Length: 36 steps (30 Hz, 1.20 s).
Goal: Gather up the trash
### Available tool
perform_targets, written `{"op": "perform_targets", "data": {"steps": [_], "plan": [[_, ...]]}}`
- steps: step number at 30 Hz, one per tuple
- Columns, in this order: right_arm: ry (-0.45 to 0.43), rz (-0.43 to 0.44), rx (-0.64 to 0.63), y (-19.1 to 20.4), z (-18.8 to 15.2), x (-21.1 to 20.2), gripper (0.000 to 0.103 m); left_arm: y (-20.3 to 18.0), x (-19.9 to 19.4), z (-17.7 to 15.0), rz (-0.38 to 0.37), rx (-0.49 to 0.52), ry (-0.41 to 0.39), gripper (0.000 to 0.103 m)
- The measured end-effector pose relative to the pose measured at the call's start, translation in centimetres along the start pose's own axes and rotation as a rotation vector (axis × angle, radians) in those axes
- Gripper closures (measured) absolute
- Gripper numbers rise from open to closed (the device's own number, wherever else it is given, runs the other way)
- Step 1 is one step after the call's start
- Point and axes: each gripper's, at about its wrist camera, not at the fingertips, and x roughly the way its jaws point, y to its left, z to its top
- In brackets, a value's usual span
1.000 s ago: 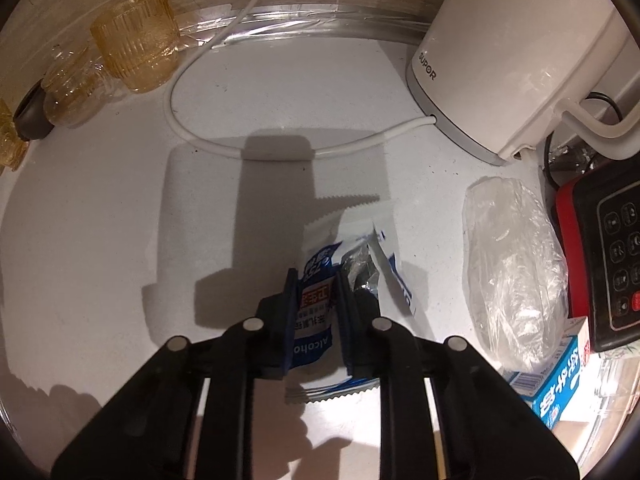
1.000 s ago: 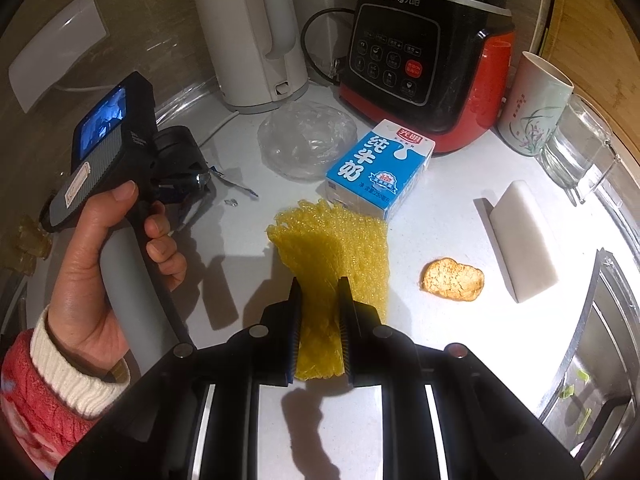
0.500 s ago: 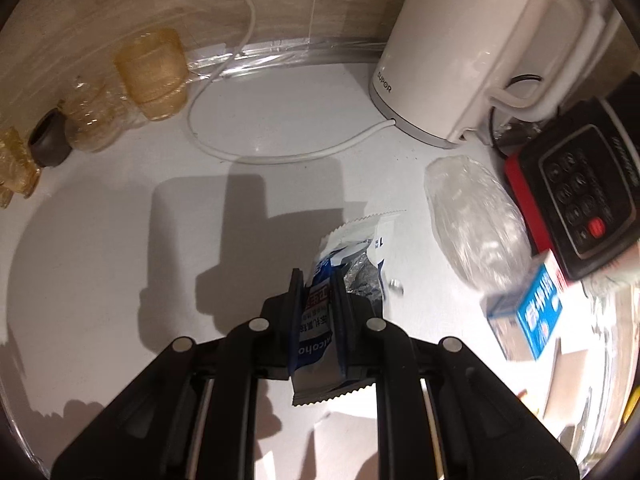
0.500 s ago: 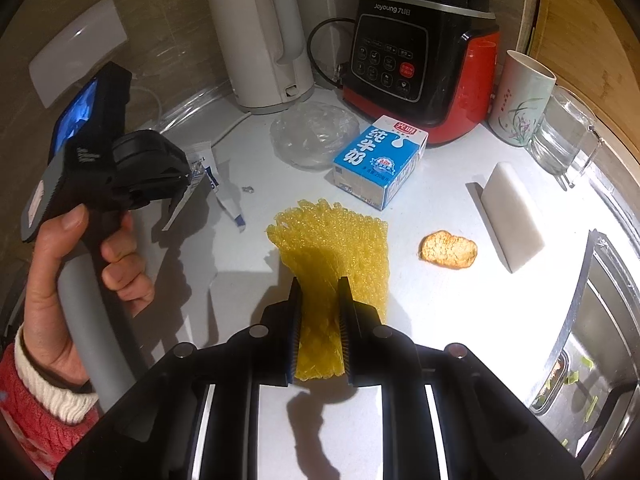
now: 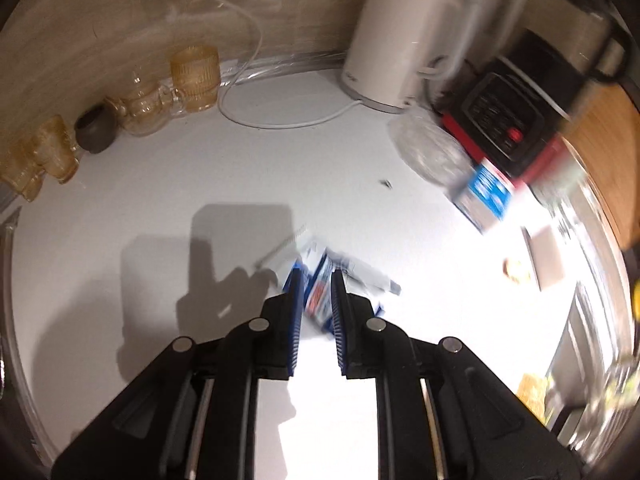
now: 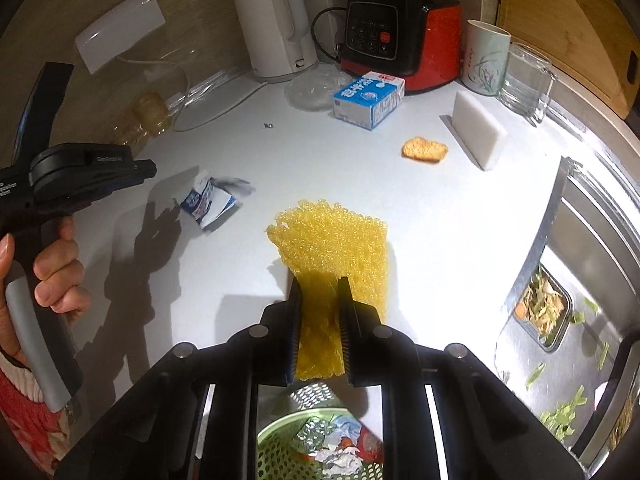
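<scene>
Two hand-held grippers over the white countertop [image 6: 440, 220], trash at both.

The right gripper [image 6: 319, 284] is clamped on a yellow foam mesh sleeve [image 6: 332, 240], which hangs in front of the blue-and-white milk carton [image 6: 368, 100], above a green perforated basket [image 6: 276, 444]. The left gripper [image 5: 317, 276] has its jaws nearly closed. The crumpled blue-and-white foil wrapper [image 6: 206, 200] shows blurred, left of and nearer than the carton, and appears just clear of the left gripper's tips.
</scene>
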Motion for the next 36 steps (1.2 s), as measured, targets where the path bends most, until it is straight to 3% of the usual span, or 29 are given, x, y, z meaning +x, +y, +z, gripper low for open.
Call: {"op": "perform_targets", "data": {"steps": [7, 14, 16, 17, 19, 20, 24, 31, 36], "plan": [[-0.01, 0.022, 0.047, -1.5, -5.7, -3.4, 0.085, 0.8, -4.0, -4.3, -0.045, 0.025, -0.033, 0.089], [-0.019, 0.037, 0.055, -1.7, -7.3, -4.4, 0.085, 0.5, -3.6, -4.6, -0.064, -0.059, 0.024, 0.088], [-0.018, 0.038, 0.053, -1.8, -7.0, -4.3, 0.085, 0.4, -2.2, -4.1, -0.074, -0.109, 0.069, 0.082], [-0.018, 0.04, 0.053, -1.9, -6.8, -4.1, 0.085, 0.4, -1.3, -3.7, -0.08, -0.146, 0.095, 0.072], [-0.018, 0.044, 0.055, -2.0, -6.4, -3.7, 0.085, 0.7, 0.3, -3.0, -0.074, -0.231, 0.128, 0.062], [-0.017, 0.047, 0.055, -2.0, -6.1, -3.4, 0.085, 0.9, 1.2, -2.5, -0.063, -0.28, 0.141, 0.052], [-0.007, 0.053, 0.052, -2.2, -4.7, -1.8, 0.085, 1.3, 3.7, -1.2, -0.019, -0.438, 0.148, 0.037], [0.014, 0.069, 0.042, -2.2, -1.1, 1.7, 0.085, 0.0, 7.5, 0.9, 0.175, -0.501, 0.157, 0.032], [0.017, 0.068, 0.02, -2.6, 1.6, 3.1, 0.085, -0.8, 9.6, 1.5, 0.245, -0.54, 0.202, 0.032]]}}
